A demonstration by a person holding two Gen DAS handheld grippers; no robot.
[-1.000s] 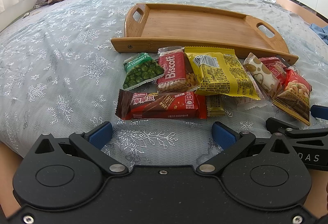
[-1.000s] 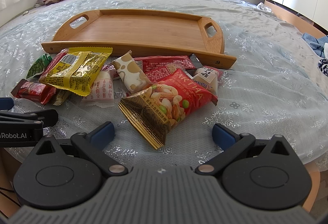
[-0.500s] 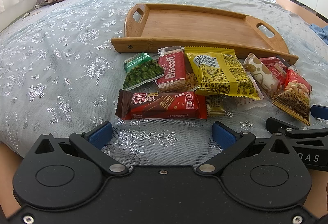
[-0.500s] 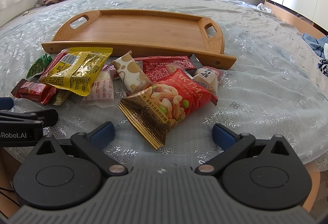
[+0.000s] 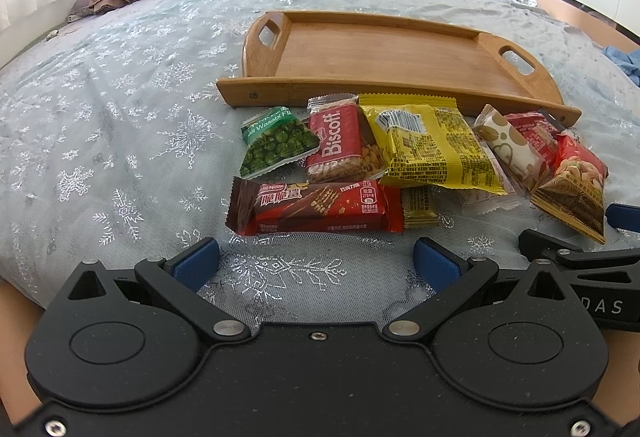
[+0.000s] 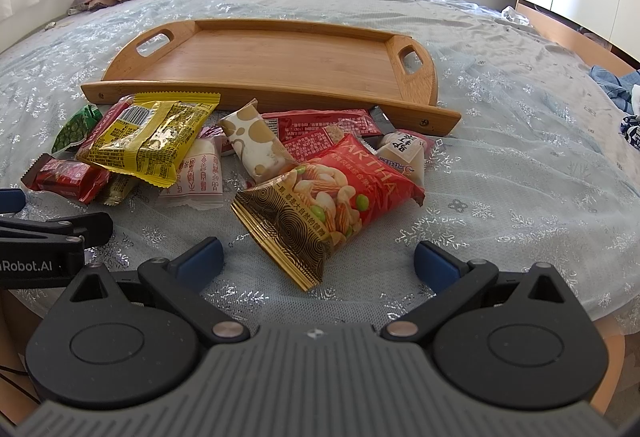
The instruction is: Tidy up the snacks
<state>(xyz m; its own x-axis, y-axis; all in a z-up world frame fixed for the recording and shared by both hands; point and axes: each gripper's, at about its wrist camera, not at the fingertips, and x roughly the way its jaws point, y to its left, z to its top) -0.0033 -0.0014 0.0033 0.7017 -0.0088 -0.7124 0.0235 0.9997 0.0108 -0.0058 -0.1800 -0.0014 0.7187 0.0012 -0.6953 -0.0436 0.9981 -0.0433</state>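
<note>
Nothing had changed over the last second: both views matched the earlier ones, every packet lay where it had lain, and neither of my tools had moved. So the sorting had not begun, I judged, and every snack was still waiting on the pale blue snowflake-patterned bedspread point(image 5: 120, 125), outside the tray.

Going left to right in the left wrist view, my left tool point(image 5: 316, 263) hung at the lower centre with its blue pads spread wide and nothing between them. Just above it lay the long red-and-brown wafer bar packet point(image 5: 316, 207), the nearest thing to that tool. Behind it sat the small green wasabi-pea pouch point(image 5: 276, 145), then the red Biscoff biscuit packet point(image 5: 338, 145), then the yellow crinkled foil packet point(image 5: 434, 149), which overlapped its neighbours. The cream sweet wrapper with gold blobs point(image 5: 508, 145) came next.

At the right of the heap, the red-and-gold mixed-nut bag point(image 6: 326, 203) lay tilted in the middle of the right wrist view, directly ahead of my right tool point(image 6: 318, 263), which was likewise spread wide and empty.

The empty rectangular bamboo tray with cut-out handles point(image 6: 416, 85) filled the upper middle of both frames, its near rim just behind the heap. I judged the wafer bar and the nut bag the natural first picks.
</note>
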